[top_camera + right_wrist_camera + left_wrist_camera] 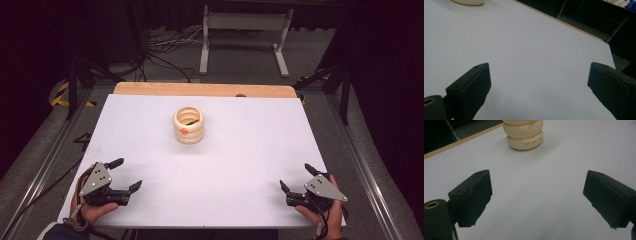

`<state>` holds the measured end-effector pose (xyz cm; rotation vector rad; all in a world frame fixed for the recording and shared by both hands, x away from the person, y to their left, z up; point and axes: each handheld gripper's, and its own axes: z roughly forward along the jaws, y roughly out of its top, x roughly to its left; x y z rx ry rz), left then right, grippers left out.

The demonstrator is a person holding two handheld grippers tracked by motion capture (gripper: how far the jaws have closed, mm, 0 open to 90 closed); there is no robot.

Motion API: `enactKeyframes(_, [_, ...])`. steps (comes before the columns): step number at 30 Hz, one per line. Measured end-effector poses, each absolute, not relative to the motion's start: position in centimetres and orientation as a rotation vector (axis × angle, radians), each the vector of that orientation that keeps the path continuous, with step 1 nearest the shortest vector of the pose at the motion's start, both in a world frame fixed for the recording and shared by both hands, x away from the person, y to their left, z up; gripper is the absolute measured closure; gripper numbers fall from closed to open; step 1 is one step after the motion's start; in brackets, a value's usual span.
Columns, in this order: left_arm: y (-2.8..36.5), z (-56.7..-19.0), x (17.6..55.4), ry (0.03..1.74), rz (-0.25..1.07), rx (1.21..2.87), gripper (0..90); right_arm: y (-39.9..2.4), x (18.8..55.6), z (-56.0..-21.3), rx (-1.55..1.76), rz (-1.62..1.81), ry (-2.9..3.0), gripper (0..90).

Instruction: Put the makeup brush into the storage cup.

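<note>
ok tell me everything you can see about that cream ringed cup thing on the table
The cream cup looks like three rounded rings stacked into a short open-topped holder, smooth and glossy like glazed ceramic or plastic. It stands upright on the white table, towards the far middle, well beyond both grippers, with nothing gripping it. The high view shows a small orange spot on its near side and something thin and dark lying inside; what that is I cannot tell. The left gripper view shows small reddish lettering on the bottom ring, too small to read.

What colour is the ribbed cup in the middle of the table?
Cream, with a small orange mark on its side; the cup shows best in the high view.
</note>
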<state>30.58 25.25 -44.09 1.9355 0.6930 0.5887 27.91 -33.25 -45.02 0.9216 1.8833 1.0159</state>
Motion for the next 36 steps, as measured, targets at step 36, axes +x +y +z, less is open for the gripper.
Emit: enactKeyframes(36, [24.7,-44.0,31.0,0.668,0.587,1.947,9.3,-32.9,26.8,-44.8,0.905,1.007,1.867,6.2])
